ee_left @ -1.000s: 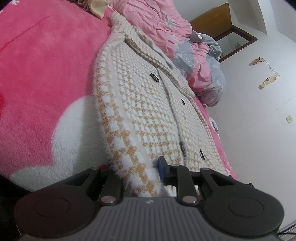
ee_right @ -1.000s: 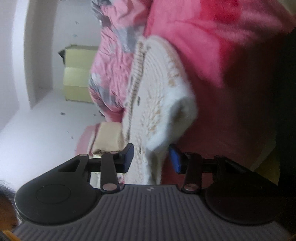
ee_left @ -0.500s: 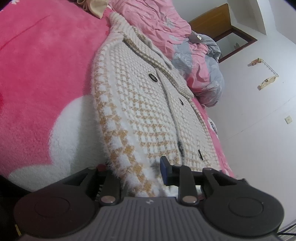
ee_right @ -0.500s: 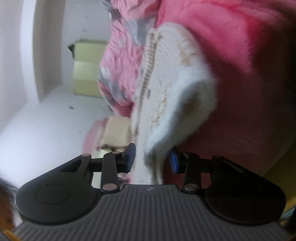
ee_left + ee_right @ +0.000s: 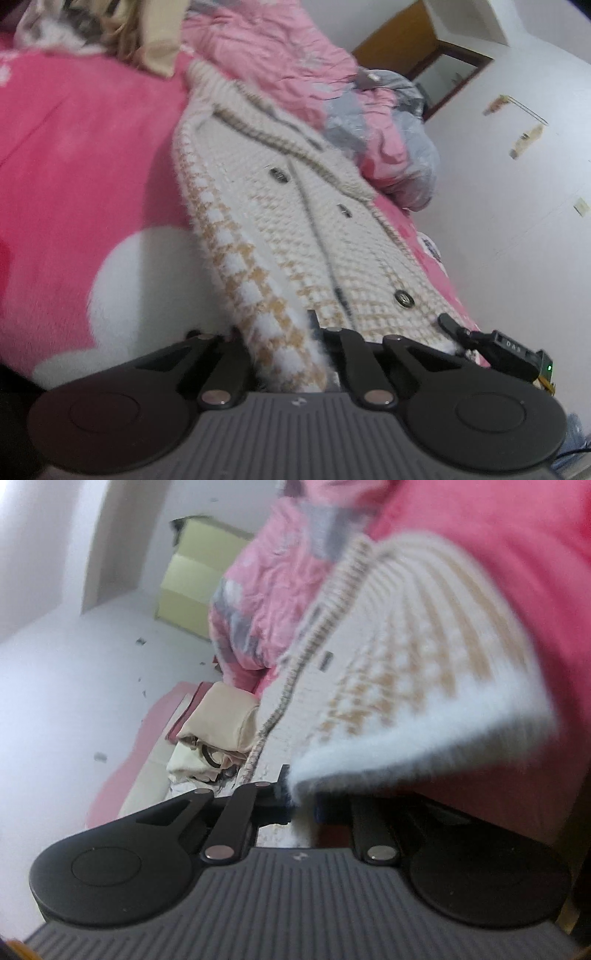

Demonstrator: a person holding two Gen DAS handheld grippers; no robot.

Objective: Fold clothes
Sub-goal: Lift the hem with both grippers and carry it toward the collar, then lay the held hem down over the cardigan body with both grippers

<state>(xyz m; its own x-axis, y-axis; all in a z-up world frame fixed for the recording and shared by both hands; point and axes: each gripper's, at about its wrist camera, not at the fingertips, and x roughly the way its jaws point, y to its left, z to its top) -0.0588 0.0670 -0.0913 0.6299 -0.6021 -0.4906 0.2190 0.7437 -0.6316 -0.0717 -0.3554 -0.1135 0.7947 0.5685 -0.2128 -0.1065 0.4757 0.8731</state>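
Note:
A fluffy cream-and-tan houndstooth cardigan [image 5: 280,206] with dark buttons lies front up on a pink fleece blanket [image 5: 81,155]. My left gripper [image 5: 280,332] is shut on one corner of its hem, and the cloth hides the pads. In the right wrist view, the cardigan [image 5: 406,672] rises off the blanket [image 5: 498,554] at its white hem. My right gripper [image 5: 301,805] is closing its jaws, with that hem edge pinched between the blue pads. The right tool's black body [image 5: 506,350] shows at the far hem corner in the left wrist view.
A crumpled pink and grey quilt [image 5: 303,74] is heaped beyond the cardigan's collar. Beige clothes [image 5: 221,716] lie piled near the collar end. A white wall [image 5: 517,221] runs along the bed's far side, and a yellow-green cabinet [image 5: 192,572] stands farther off.
Both grippers' jaws have closed onto the hem and both have risen. The hem now lifts off the blanket. The right wrist view has rolled.

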